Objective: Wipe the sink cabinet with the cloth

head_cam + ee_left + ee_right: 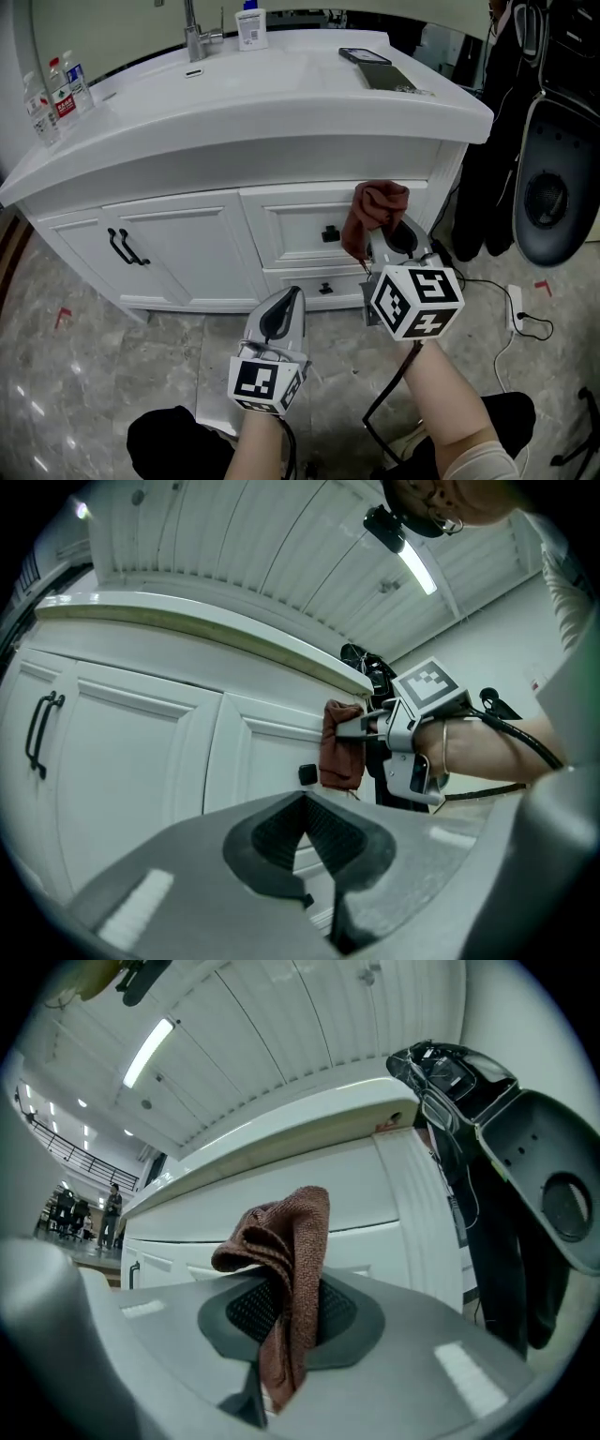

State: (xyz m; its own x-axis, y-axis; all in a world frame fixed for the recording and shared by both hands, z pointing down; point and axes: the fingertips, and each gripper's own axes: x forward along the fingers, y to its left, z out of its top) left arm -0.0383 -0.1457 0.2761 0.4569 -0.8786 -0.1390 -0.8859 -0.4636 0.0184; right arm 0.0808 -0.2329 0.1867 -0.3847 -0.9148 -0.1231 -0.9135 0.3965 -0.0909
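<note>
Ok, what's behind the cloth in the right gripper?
The cabinet's top drawer front, its black handle showing just left of the cloth. The drawer's right end is covered by the cloth and the right gripper.

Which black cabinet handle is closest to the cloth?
The upper drawer's pull, just left of the cloth in the right gripper. The lower drawer's pull sits below; the door's bar handle is far left.

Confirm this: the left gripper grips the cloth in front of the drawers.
Wrong gripper. The right gripper grips the cloth in front of the drawers, as the right gripper view shows. The left gripper is shut on nothing.
</note>
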